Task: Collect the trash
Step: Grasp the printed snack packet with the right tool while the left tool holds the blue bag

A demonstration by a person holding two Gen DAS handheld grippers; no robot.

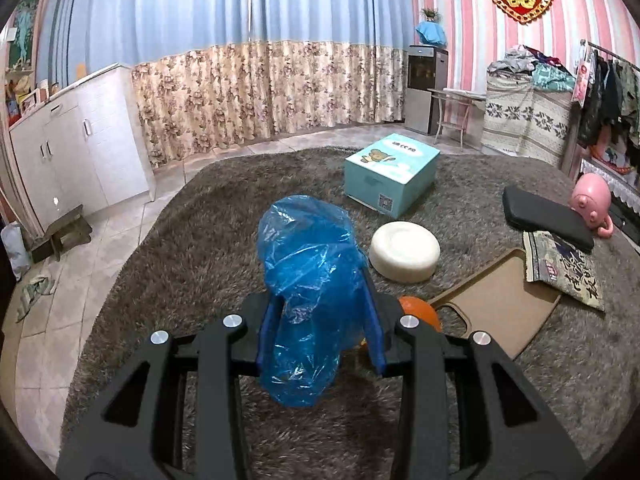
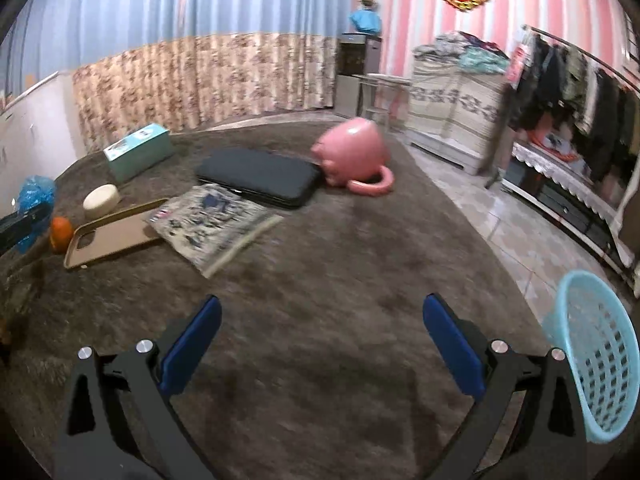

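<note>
Blue bag (image 1: 312, 280) pinched in left claw (image 1: 320, 332), frame centre, above rug (image 1: 200, 248). Right claw (image 2: 320, 340) spread, empty, over rug lower centre. Basket (image 2: 596, 360) at lower right edge.

You see a translucent blue plastic bag (image 1: 312, 280) between blue pads (image 1: 376, 320) on a black left gripper (image 1: 320, 324). The carpet (image 1: 208, 240) is shaggy grey-brown. Beside it lie a cream-white round block (image 1: 404, 251), an orange ball (image 1: 420, 312), a teal box (image 1: 390, 174), a pink mug (image 2: 352, 152) and a pale turquoise lattice basket (image 2: 596, 360).
</note>
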